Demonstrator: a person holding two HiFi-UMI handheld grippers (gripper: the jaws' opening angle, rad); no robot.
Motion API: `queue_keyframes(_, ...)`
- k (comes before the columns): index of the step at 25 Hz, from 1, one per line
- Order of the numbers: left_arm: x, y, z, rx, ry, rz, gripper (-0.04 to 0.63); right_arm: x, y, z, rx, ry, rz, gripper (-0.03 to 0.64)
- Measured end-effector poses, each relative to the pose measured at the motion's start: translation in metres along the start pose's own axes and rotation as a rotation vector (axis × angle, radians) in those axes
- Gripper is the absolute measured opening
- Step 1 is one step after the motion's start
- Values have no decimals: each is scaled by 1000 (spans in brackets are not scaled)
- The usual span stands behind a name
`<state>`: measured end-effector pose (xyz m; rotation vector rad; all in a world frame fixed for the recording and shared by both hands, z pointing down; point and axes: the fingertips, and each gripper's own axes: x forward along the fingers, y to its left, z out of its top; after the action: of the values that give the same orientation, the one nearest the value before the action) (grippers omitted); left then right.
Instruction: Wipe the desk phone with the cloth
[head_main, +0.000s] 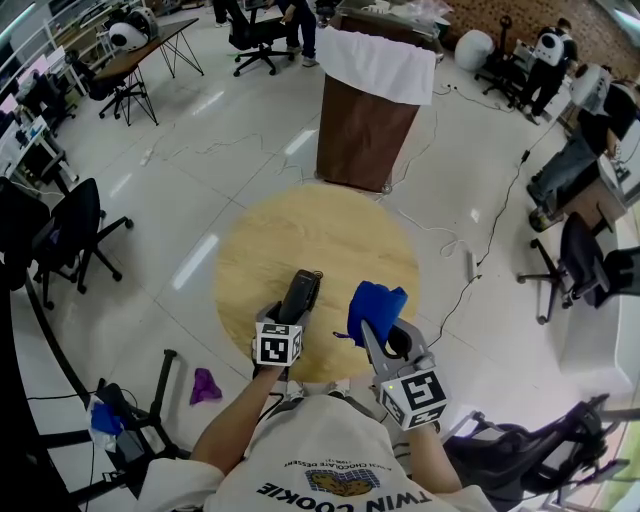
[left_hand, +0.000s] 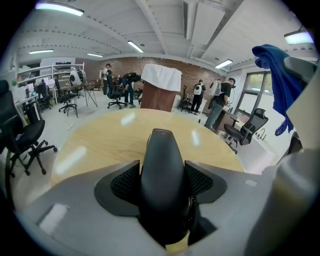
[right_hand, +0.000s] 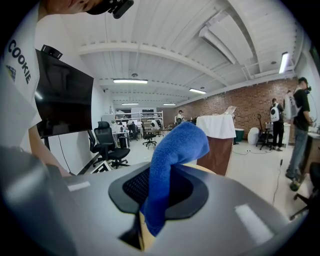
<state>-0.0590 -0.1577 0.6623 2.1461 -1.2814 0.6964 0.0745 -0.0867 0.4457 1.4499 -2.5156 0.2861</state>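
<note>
A round wooden table (head_main: 300, 225) is seen from above in an open office. Near its front edge, two hand-held grippers are raised side by side.

The left gripper (left_hand: 161, 192) is clamped on a black phone handset (left_hand: 161, 155). Its padded jaws are pressed against both sides of the lower body, and the narrow end points away over the table. No base unit or cord can be made out.

The right gripper (right_hand: 155, 192) is pinched on a blue cloth (right_hand: 172, 150). A thick fold stands up out of the jaws and droops forward. In the head view, the cloth (head_main: 376, 303) is just beside the handset (head_main: 300, 290) but not touching it.

The wipe itself appears not yet begun; the cloth is judged to be poised for its first pass.

To do the step well, the loose fold, not the gripper's hard tips, should be laid on the handset's top face. It should be drawn along the length, from the far tip back toward the clamped end. The left grip should be kept firm so the smooth body is not twisted or pushed out. The handset may need turning so the sides and underside are reached. The part under the jaw pads cannot be wiped without a regrip.
</note>
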Motion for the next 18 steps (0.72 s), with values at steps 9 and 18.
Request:
queue_keyframes(9,11,-1,-22,12,73,10,280,-2,-1,-8,7,24,-11,61)
queue_keyframes(18,16,-3,-14,8,73,-14,299,-1,-1,-14,11,40,-13,61)
